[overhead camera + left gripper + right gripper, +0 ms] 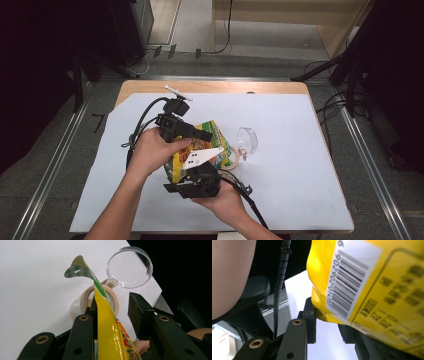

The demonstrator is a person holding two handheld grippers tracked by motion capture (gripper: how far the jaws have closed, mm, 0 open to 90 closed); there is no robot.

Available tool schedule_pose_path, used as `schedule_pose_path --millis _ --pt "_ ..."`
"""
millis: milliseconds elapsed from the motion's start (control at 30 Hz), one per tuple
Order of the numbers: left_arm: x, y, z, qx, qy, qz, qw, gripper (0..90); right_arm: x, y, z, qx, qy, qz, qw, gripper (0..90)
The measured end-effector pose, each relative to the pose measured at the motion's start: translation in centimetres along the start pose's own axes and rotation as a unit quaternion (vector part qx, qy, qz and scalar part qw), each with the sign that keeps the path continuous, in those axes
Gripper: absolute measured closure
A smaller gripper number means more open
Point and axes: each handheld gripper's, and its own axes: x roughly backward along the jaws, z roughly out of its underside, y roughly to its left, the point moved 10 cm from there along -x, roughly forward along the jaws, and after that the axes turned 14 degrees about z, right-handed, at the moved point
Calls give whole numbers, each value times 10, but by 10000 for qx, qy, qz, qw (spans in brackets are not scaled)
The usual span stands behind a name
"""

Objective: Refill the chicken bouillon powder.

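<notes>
A yellow and green snack bag [216,137] stands on edge at the middle of the white sheet, between my two grippers. My left gripper [205,134] reaches in from the left; its jaws straddle the bag's top seal [107,325], which lies against one jaw with a gap to the other. My right gripper [199,172] comes from the near side under its white three-cornered plate [202,157]. The bag's barcode end [367,285] sits between its jaws, touching the left one and covering the right.
A small beige-rimmed jar [232,159] with its clear hinged lid [247,140] flipped open lies just right of the bag; the lid [130,267] and rim [86,297] sit past the left jaws. The white sheet [300,165] covers the wooden table.
</notes>
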Motion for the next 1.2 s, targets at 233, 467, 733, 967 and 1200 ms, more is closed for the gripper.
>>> schedule_pose_path --millis 233,467,733,967,1200 --pt "-1 0 0 12 9 -27 10000 669 -1 0 1 -12 8 11 10000 718" --pt "0 -1 0 17 -2 1 10000 665 0 1 1 -13 8 -6 10000 718" --pt "0 -11 1 -128 51 -83 9999 672 0 2 0 -167 -12 -149 9997 724" --pt "1 -12 -1 -134 30 -36 9999 671 2 3 -2 -125 -53 -128 9998 725" --pt "3 -7 -4 0 -59 98 9999 654 5 2 -5 -110 -56 -80 9999 722"
